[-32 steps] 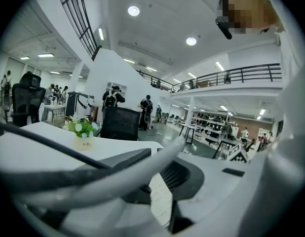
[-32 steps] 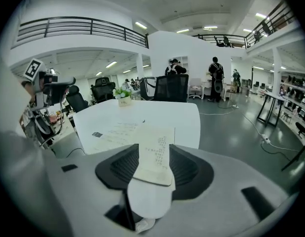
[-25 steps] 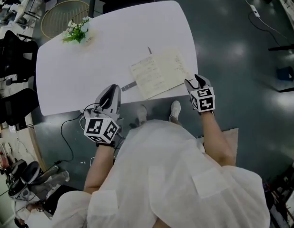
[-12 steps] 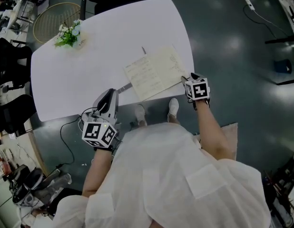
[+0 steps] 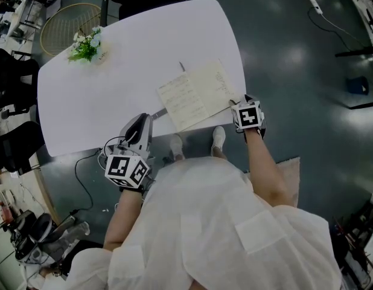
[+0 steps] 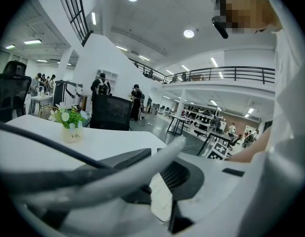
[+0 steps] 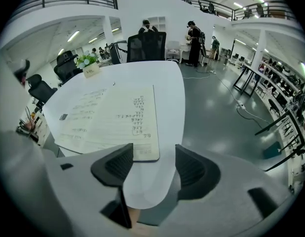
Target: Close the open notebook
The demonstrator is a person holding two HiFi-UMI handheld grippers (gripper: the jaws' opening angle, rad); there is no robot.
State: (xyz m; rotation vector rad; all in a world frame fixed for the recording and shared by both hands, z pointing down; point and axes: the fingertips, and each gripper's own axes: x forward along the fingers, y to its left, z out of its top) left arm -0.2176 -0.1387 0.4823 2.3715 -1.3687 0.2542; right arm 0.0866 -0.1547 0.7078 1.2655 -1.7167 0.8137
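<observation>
White table (image 5: 114, 89), open notebook (image 5: 198, 95) flat, length along near edge

Flower pot (image 5: 85, 46) on white tbl (image 5: 114, 95) (far corner) — wire basket (image 5: 64, 26) beyond.

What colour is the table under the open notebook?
White. The table under the notebook shows best in the head view.

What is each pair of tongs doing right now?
Left tongs: closed, empty.
Right tongs: open, just been opening; notebook corner between them, ungripped.
</observation>
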